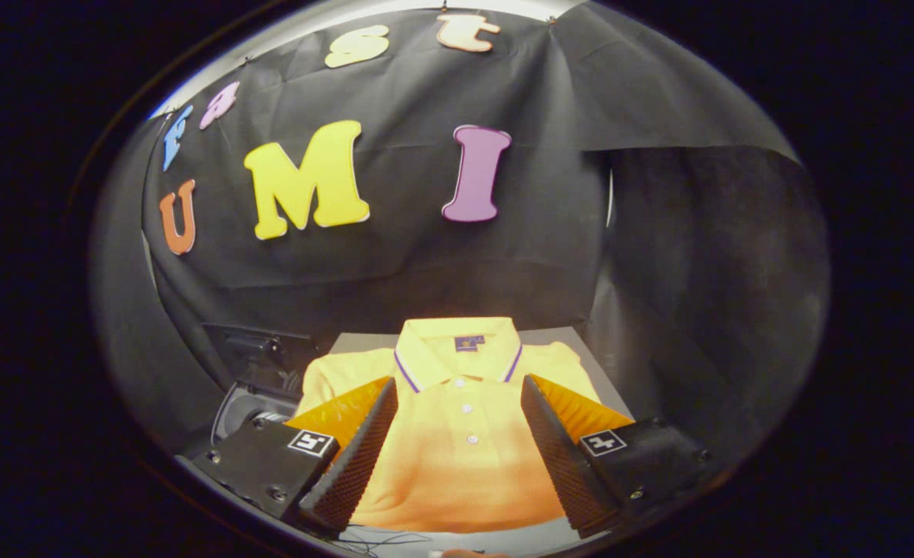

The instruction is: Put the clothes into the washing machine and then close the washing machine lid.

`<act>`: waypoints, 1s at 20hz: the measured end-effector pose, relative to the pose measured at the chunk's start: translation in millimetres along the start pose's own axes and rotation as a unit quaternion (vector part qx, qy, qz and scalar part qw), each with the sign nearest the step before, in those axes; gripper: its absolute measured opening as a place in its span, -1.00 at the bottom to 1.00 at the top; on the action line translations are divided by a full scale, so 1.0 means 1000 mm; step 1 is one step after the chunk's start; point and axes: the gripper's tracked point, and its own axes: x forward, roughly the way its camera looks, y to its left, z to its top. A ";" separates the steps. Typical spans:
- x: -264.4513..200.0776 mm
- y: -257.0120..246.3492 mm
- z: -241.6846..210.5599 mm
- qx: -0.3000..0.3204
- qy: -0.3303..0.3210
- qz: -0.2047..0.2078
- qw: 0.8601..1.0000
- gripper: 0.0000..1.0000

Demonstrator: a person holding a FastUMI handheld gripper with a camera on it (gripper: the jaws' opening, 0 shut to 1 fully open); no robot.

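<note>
Right up close, the gripper (457, 387) has its fingers spread wide, gripping nothing. Between and under them a folded yellow polo shirt (457, 457) lies flat on a grey table (550, 338). A dark machine (259, 372) sits left, half hidden, hard to make out.

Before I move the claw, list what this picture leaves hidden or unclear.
- Washing machine: in the gripper view, just a dark shape left of the shirt, partly behind the left finger; whether the lid is open can't be told.
- Yellow shirt: sleeves and side edges hidden behind both fingers.
- Open claw: whether it hovers over the shirt or touches it is unclear.
- Shirt's collar label: too small to read.
</note>
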 end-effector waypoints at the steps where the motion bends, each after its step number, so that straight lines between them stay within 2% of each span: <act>1: 0.012 0.001 -0.003 -0.003 0.016 0.000 1.000 1.00; 5: 0.047 -0.002 -0.019 -0.013 0.072 -0.005 0.997 1.00; 10: 0.067 -0.009 -0.051 -0.009 0.146 -0.008 0.989 1.00; 14: 0.066 -0.008 -0.058 -0.073 0.178 -0.018 0.981 1.00; 17: 0.066 -0.005 -0.057 -0.041 0.192 -0.034 0.980 0.98; 20: 0.065 -0.004 -0.057 -0.018 0.202 -0.034 0.979 0.97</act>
